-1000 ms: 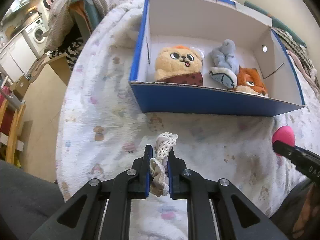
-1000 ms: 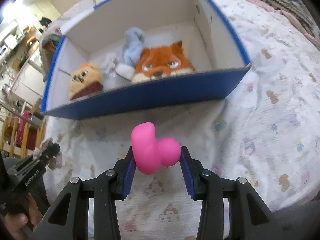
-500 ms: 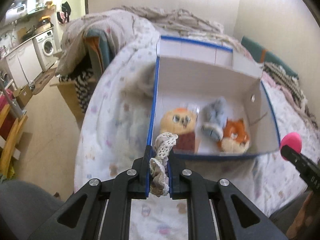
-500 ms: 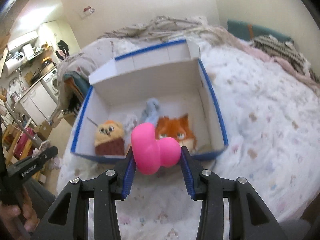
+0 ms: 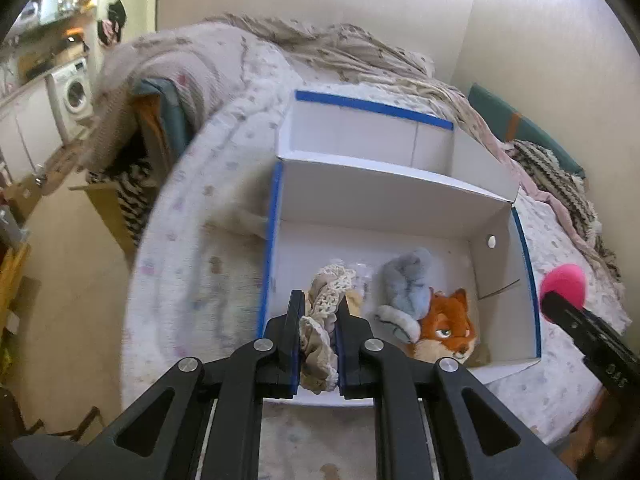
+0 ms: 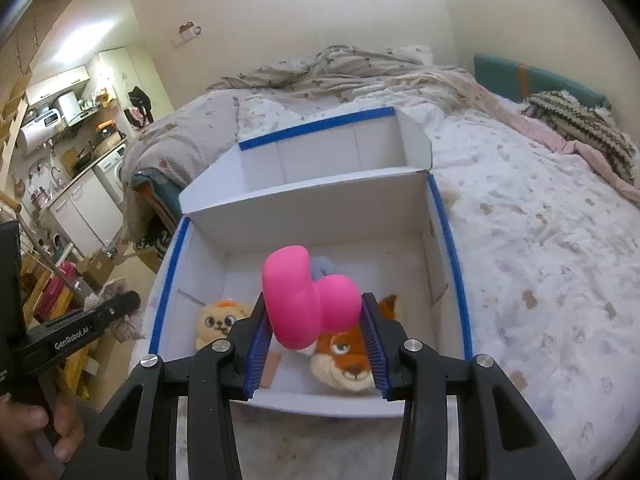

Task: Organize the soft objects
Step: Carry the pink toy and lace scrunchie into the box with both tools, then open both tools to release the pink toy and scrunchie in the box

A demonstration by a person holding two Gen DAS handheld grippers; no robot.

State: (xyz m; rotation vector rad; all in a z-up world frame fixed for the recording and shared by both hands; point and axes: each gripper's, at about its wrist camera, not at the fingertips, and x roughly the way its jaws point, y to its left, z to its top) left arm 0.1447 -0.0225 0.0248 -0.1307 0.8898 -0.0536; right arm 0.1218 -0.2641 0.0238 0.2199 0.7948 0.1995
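Left gripper pinches lace-trimmed cloth; right gripper clamps pink squishy toy. Both held above blue-edged white box on bed. Right view shows yellow plush face; left view hides it behind cloth. Grey plush clear only in left view. Fox plush partly blocked by toy.

The bed is carrying an open blue-edged cardboard box, with a rumpled blanket lying at its far end.
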